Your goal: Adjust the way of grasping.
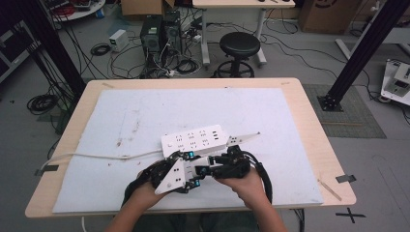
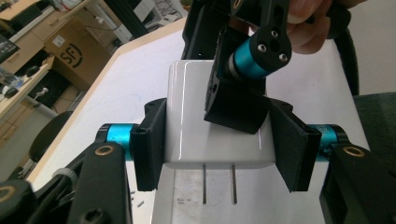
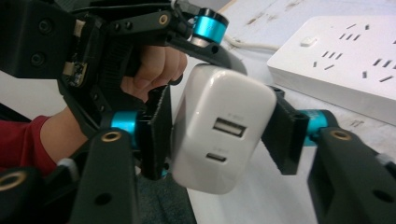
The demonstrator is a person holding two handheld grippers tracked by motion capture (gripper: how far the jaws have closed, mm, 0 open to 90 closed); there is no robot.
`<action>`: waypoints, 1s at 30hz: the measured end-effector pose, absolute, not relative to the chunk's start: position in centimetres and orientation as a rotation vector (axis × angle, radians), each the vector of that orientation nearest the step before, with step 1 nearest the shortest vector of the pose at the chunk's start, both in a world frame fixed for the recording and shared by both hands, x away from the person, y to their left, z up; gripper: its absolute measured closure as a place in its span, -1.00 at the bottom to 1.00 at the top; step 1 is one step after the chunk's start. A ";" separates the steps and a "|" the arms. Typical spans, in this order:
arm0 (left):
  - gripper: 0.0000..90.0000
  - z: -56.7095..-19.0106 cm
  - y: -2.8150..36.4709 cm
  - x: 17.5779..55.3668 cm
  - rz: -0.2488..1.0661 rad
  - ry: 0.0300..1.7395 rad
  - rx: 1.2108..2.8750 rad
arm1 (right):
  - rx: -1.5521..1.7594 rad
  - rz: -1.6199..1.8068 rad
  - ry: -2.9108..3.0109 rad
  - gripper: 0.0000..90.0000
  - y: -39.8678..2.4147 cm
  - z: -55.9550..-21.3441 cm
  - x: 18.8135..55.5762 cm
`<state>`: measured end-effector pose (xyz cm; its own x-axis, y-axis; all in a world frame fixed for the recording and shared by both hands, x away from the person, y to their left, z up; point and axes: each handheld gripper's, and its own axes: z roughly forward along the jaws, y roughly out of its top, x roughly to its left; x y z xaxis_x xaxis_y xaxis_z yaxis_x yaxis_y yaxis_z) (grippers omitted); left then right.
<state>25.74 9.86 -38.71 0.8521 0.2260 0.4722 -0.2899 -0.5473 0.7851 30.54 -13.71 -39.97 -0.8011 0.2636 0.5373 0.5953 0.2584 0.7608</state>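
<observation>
A white USB charger (image 3: 224, 116) hangs just above the table's near edge, held between both grippers. My left gripper (image 2: 217, 140) is shut across its sides, its two flat prongs (image 2: 219, 184) pointing back at that camera. My right gripper (image 3: 219, 135) is shut on it crosswise, the USB ports facing that camera. One right-gripper pad (image 2: 236, 105) lies on the charger's top face. In the high view both grippers (image 1: 196, 171) (image 1: 208, 168) meet in front of a white power strip (image 1: 193, 140), and the charger is mostly hidden between them.
The power strip's cable (image 1: 96, 155) runs left off the table. A white mat (image 1: 145, 111) covers most of the wooden table (image 1: 314, 145). Beyond the far edge stand a black stool (image 1: 239, 46), computer towers and loose cables on the floor.
</observation>
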 end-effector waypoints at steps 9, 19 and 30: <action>-0.06 -38.7 9.8 25.7 0.686 -0.058 2.051 | -0.813 -1.531 -2.190 0.25 -13.8 -40.0 30.8; -0.54 -38.3 10.4 26.2 0.669 0.067 2.018 | -0.822 -1.541 -2.231 0.41 -14.2 -39.3 30.8; -0.55 -37.0 13.8 26.7 0.679 0.183 2.011 | -0.856 -1.597 -2.307 0.42 -16.3 -37.4 30.9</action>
<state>26.71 13.78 -37.04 0.8334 0.3943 0.3874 -0.1456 -0.5195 0.8420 30.93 -16.32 -37.38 -0.8101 0.3413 0.4767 0.5663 0.2453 0.7869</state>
